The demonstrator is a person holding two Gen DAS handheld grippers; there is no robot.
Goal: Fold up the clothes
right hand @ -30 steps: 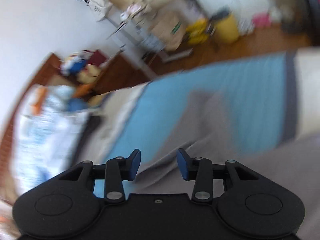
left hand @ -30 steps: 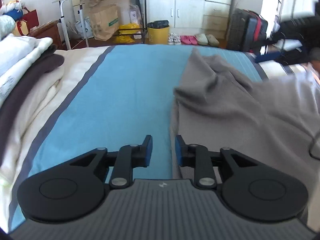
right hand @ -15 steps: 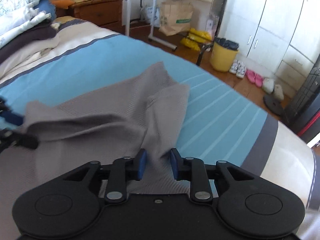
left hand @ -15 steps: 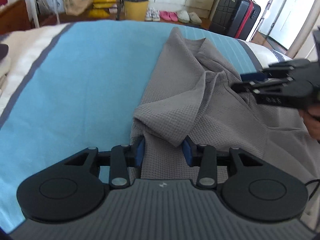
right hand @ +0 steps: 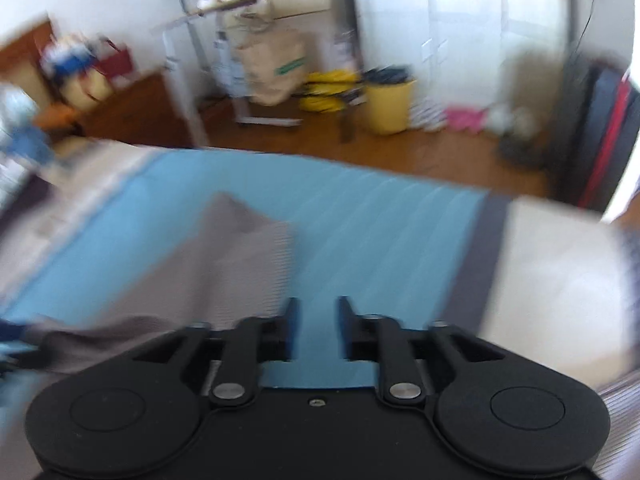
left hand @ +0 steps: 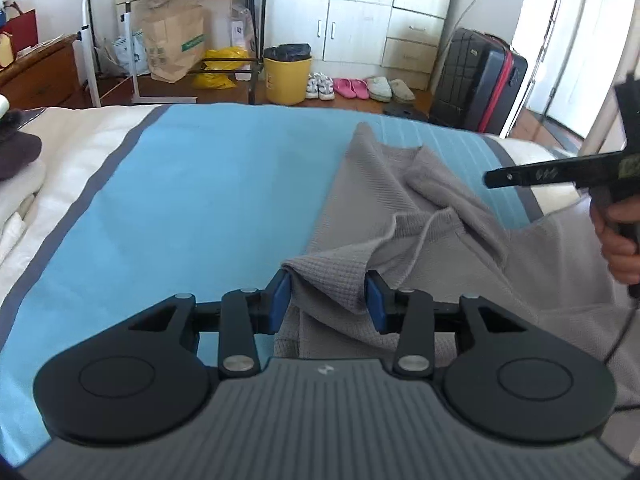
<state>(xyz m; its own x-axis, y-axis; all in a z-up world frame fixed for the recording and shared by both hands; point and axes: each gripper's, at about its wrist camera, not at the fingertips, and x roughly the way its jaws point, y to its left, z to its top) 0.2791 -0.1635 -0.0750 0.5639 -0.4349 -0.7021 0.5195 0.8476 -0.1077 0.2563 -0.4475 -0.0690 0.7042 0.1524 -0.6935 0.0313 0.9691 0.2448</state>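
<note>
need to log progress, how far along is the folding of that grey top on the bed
Barely started. Done: the grey top is on the blue bedspread, though rumpled. In hand: the left hand-held gripper is open around a raised fold at its edge. The right hand-held gripper is open over bare bedspread, holding nothing. Left: flattening and every fold.

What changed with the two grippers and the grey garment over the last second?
The left gripper moved right, onto the grey garment; a fold now lies between its open fingers, not clamped. The right gripper, over the garment half a second ago, swung off it, open above the blue bedspread. The garment stays on the bed.
</note>
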